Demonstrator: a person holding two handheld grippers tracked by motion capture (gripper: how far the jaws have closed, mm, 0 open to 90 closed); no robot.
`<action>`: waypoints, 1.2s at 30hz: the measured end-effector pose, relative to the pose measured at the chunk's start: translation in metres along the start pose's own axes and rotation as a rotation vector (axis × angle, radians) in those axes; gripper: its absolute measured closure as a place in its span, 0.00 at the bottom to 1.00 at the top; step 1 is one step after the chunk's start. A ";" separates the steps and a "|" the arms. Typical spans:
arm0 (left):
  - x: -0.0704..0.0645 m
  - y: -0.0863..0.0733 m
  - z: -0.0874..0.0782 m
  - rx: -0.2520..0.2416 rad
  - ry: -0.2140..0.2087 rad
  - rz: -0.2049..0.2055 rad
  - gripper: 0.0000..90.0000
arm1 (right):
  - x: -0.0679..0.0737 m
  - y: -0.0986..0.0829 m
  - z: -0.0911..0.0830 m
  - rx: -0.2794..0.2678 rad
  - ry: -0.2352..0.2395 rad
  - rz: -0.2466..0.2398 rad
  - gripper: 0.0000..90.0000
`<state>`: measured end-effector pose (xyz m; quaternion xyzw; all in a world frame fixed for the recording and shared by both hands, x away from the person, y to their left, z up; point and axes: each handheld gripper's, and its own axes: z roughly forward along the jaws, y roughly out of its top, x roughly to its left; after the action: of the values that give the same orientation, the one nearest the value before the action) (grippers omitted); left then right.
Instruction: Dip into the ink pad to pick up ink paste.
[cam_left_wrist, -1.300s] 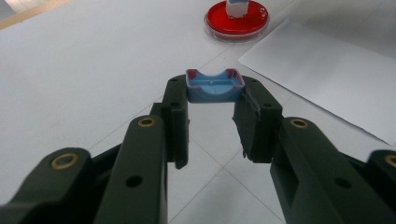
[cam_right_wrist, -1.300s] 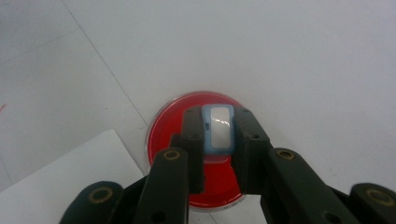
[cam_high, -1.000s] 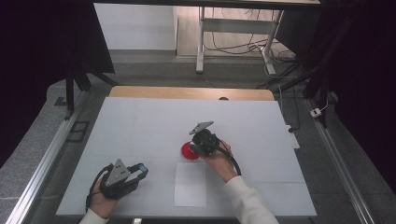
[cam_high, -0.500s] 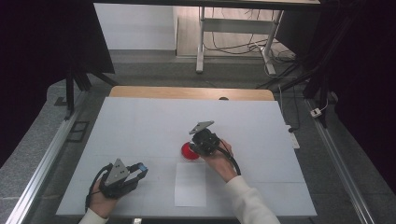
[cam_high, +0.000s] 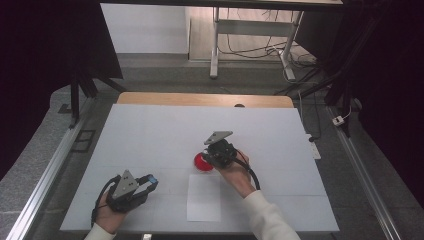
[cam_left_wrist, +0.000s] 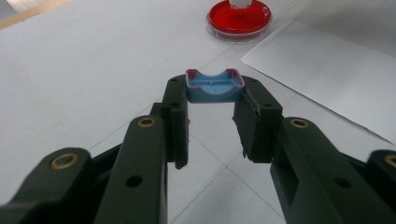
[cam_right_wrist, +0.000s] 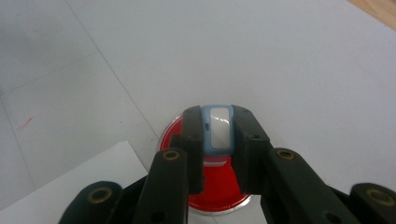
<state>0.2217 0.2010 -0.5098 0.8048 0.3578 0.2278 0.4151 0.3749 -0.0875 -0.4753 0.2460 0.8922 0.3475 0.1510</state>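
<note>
Both hands rest low: right gripper (cam_right_wrist: 218, 140) pinches a small blue-framed piece (cam_right_wrist: 220, 128) over the red dish (cam_right_wrist: 219, 184), left gripper (cam_left_wrist: 212, 100) clamps a blue cap (cam_left_wrist: 214, 86) near-left.

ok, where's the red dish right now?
In the high view the red dish sits mid-table, just beyond the paper sheet, directly under the right gripper, which holds a blue stamp over it.

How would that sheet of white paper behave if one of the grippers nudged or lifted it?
The sheet of paper lies thin and flat on the table, so it is probably very light and would likely slide at a nudge. Lifted by one edge, it would probably droop. Flat as it lies, catching an edge may be hard.
</note>
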 end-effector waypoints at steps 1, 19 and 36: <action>0.000 0.000 0.000 0.001 0.000 0.000 0.73 | 0.000 0.000 -0.001 -0.008 0.005 0.004 0.83; 0.000 0.000 0.001 0.002 0.001 0.000 0.73 | -0.008 -0.012 -0.029 -0.115 0.039 0.054 0.83; 0.000 0.000 0.001 0.004 0.001 0.001 0.73 | -0.005 -0.017 -0.061 -0.182 0.075 0.040 0.83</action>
<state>0.2221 0.2001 -0.5104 0.8059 0.3579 0.2275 0.4131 0.3466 -0.1347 -0.4433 0.2357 0.8568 0.4391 0.1325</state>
